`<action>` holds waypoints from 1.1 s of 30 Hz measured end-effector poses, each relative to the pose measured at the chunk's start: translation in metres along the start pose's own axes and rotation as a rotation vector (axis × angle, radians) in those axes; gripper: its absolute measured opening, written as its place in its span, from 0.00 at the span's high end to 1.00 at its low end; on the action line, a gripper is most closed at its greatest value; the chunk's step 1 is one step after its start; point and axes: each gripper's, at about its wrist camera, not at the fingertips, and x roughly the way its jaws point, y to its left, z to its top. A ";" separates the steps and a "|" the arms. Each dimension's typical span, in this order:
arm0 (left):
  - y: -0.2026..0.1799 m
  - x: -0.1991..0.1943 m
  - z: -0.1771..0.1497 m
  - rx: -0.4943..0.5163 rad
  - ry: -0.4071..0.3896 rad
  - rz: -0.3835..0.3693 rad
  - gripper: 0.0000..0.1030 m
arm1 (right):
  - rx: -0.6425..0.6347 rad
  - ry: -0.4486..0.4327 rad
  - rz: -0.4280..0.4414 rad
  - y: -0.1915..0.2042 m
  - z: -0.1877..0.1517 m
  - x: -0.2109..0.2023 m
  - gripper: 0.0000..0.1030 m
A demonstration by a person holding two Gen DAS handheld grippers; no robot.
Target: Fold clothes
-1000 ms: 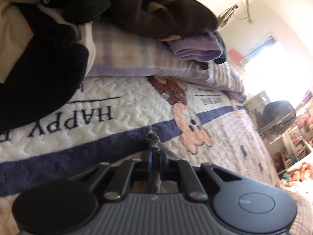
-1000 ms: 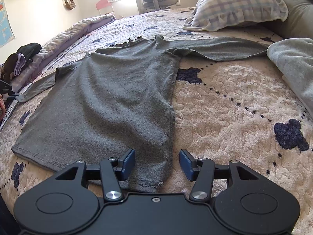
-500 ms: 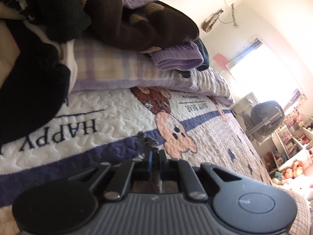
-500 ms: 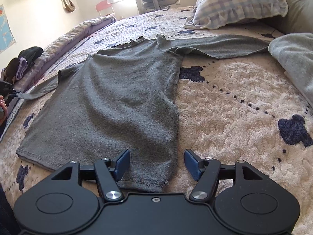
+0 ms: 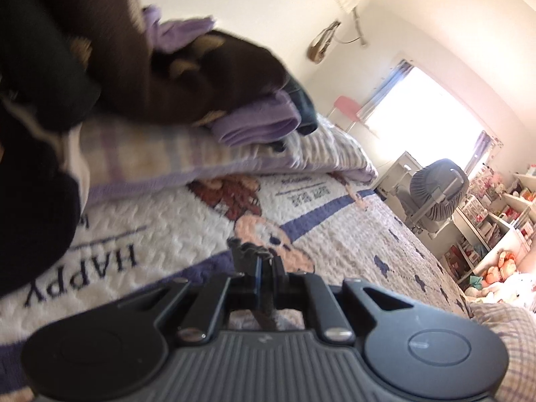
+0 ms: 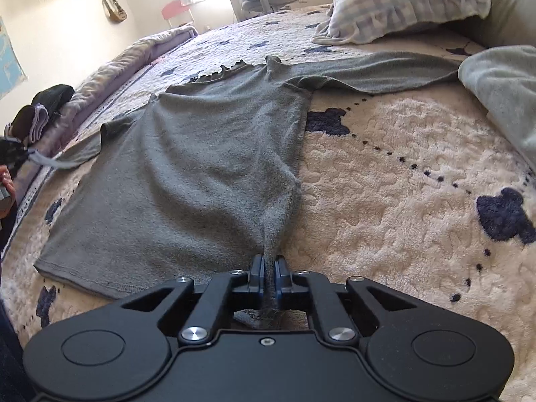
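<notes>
Your left view is smeared by motion blur: the pile of dark clothes (image 5: 100, 67) at upper left runs off the frame's edge, and the small print on the bedspread (image 5: 303, 194) can't be read. The grey shirt (image 6: 187, 174) has its near right hem corner hidden between your right gripper (image 6: 267, 269) fingers. Its left sleeve end (image 6: 37, 159) reaches the frame's left edge, where your left gripper (image 6: 11, 154) is cut off.

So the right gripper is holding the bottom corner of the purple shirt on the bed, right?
Nearly. The shirt is grey, not purple; the right wrist view shows it spread flat on the bed. The rest is right: the right gripper is shut on its bottom corner.
</notes>
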 end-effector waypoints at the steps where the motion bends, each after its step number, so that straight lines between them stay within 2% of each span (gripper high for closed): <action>1: -0.004 0.001 0.003 0.020 -0.013 -0.002 0.95 | 0.007 -0.008 0.012 -0.001 0.003 -0.005 0.96; 4: -0.016 0.006 0.013 0.092 -0.043 -0.021 0.95 | 0.030 -0.033 0.050 -0.005 0.011 -0.019 0.96; 9: -0.021 0.020 0.024 0.208 -0.119 0.030 0.96 | 0.053 -0.054 0.090 -0.010 0.023 -0.035 0.96; 14: 0.002 0.039 0.025 0.156 -0.067 0.091 0.99 | 0.046 0.015 0.034 -0.010 0.010 -0.014 0.96; 18: 0.003 0.040 0.025 0.187 -0.093 0.118 1.00 | 0.043 0.031 -0.006 -0.013 -0.001 -0.007 0.96; 21: 0.003 0.041 0.024 0.166 -0.031 0.090 0.98 | 0.062 0.022 -0.019 -0.018 -0.004 -0.010 0.93; 23: -0.002 0.034 0.016 0.148 0.039 0.042 0.96 | 0.062 0.017 -0.022 -0.019 -0.005 -0.012 0.84; 25: -0.008 0.024 0.006 0.143 0.109 -0.011 0.81 | 0.069 0.011 -0.018 -0.019 -0.006 -0.013 0.77; 27: -0.016 0.006 -0.016 0.138 0.200 -0.073 0.35 | 0.085 0.005 0.002 -0.019 -0.006 -0.013 0.70; 29: -0.021 -0.015 -0.045 0.102 0.319 -0.149 0.34 | 0.095 0.001 0.020 -0.020 -0.006 -0.013 0.59; 30: -0.024 -0.026 -0.059 0.096 0.367 -0.182 0.34 | 0.096 0.000 0.024 -0.020 -0.006 -0.014 0.57; 33: -0.037 -0.069 -0.101 0.191 0.433 -0.217 0.32 | 0.091 -0.005 0.012 -0.021 -0.006 -0.015 0.55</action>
